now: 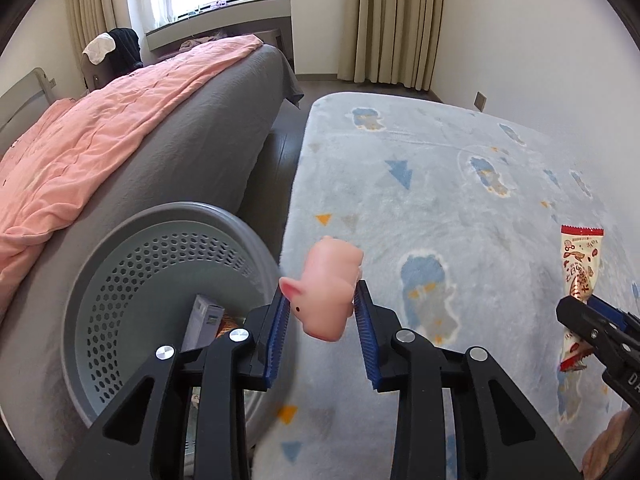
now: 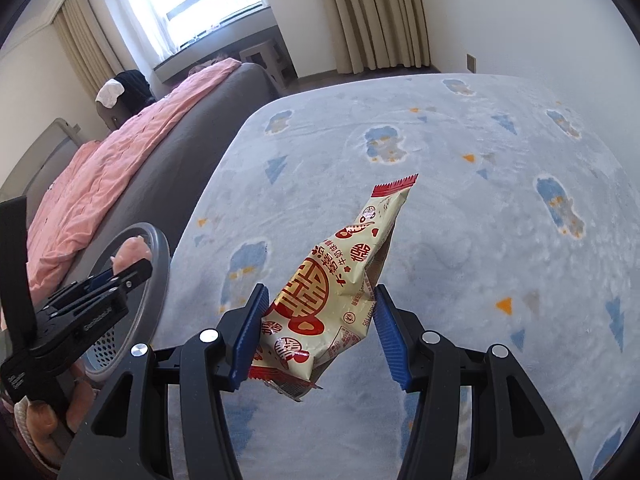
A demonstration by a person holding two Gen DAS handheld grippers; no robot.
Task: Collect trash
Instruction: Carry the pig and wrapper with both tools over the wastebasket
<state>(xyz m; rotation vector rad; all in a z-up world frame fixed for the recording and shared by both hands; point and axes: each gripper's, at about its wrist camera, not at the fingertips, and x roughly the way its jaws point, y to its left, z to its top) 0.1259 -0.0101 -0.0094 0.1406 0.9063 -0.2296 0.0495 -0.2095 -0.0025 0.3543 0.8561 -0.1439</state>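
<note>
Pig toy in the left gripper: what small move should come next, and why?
Probably shift the left gripper left over the bin and open it. The pig is clamped in the air just right of the rim, above the rug, and the bin already holds other trash.

The snack wrapper (image 2: 332,300) carries a large red double-happiness sign "囍", repeated in small red rounds, plus Chinese lettering too tilted to read surely and part of a printed number. Raised lettering on the black gripper bodies is too blurred to read.
</note>
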